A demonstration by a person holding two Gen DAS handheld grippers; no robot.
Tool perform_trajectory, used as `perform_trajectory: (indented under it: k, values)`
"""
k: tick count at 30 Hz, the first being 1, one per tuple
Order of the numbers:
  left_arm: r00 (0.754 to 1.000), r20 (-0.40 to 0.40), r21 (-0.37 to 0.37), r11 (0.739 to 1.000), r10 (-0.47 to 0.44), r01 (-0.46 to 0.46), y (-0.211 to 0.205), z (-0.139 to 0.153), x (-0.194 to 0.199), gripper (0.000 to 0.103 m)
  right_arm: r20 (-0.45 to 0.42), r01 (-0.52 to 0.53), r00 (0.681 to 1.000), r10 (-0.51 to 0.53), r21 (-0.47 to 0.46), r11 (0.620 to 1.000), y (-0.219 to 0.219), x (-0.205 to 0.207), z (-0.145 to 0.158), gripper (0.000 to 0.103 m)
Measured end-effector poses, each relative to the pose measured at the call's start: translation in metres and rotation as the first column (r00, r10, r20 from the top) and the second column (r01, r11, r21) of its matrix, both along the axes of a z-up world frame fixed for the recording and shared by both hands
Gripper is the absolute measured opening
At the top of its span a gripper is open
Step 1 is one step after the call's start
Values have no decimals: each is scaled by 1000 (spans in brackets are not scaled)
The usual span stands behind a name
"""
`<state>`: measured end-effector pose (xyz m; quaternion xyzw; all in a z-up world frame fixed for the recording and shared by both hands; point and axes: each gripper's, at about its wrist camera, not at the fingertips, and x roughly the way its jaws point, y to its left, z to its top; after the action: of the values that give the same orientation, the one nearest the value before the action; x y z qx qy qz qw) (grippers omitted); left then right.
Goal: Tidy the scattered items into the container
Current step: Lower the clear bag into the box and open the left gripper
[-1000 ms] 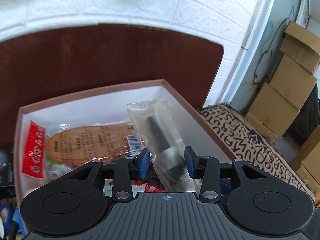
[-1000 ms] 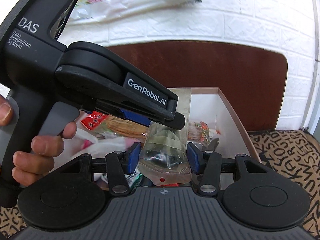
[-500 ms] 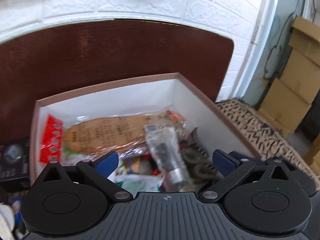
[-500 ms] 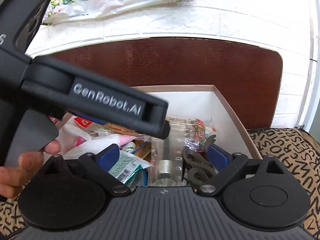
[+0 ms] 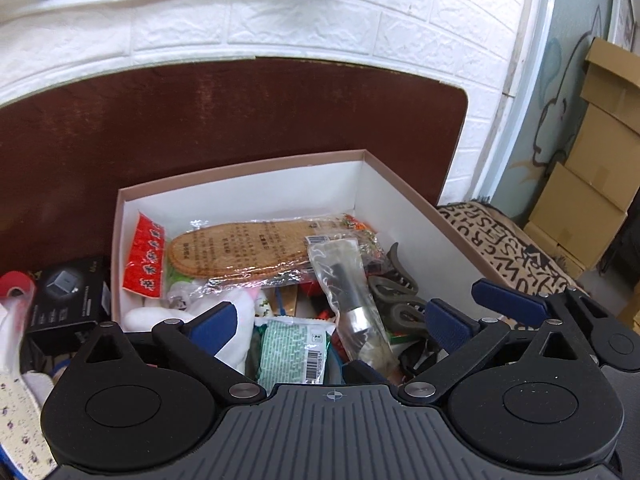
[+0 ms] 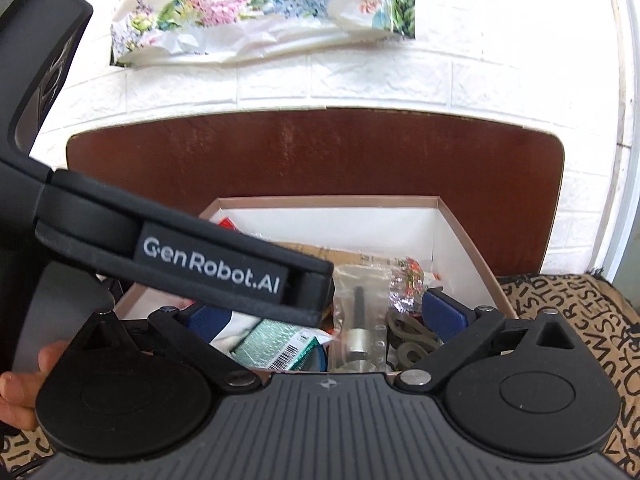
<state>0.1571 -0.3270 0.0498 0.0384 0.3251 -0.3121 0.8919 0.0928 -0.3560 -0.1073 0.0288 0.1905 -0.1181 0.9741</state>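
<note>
An open cardboard box (image 5: 400, 184) with white inside walls holds several items: a bagged brown insole (image 5: 244, 248), a clear bag with a black and silver tube (image 5: 348, 300), a green packet (image 5: 292, 348) and a grey hair claw (image 5: 396, 292). My left gripper (image 5: 332, 324) is open and empty above the box's near edge. My right gripper (image 6: 324, 316) is open and empty above the same box (image 6: 460, 232); the tube bag (image 6: 358, 320) lies below it. The left gripper's body (image 6: 208, 264) crosses the right wrist view.
A black carton (image 5: 64, 300) and a red roll (image 5: 16, 288) lie left of the box. A letter-patterned cloth (image 5: 512, 248) covers the surface to the right. A dark brown board (image 5: 240, 120) stands behind the box. Cardboard boxes (image 5: 592, 184) are stacked at far right.
Both grippers held the clear tube bag over the box a second ago. Both opened, the bag dropped into the box, and both grippers have drawn back and up.
</note>
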Motion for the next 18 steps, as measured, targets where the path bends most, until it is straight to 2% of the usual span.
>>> perform_trajectory:
  k: [8,18]
  values:
    - [999,19,-14,999,50,-50,27,12,-23,103,29,-19,999,21,-62,998,29,-13,14,103]
    - [989,8,-38,988,151,-150,88,8,-63,103,46,-97,994,99,-29,995,70,-30,15,103]
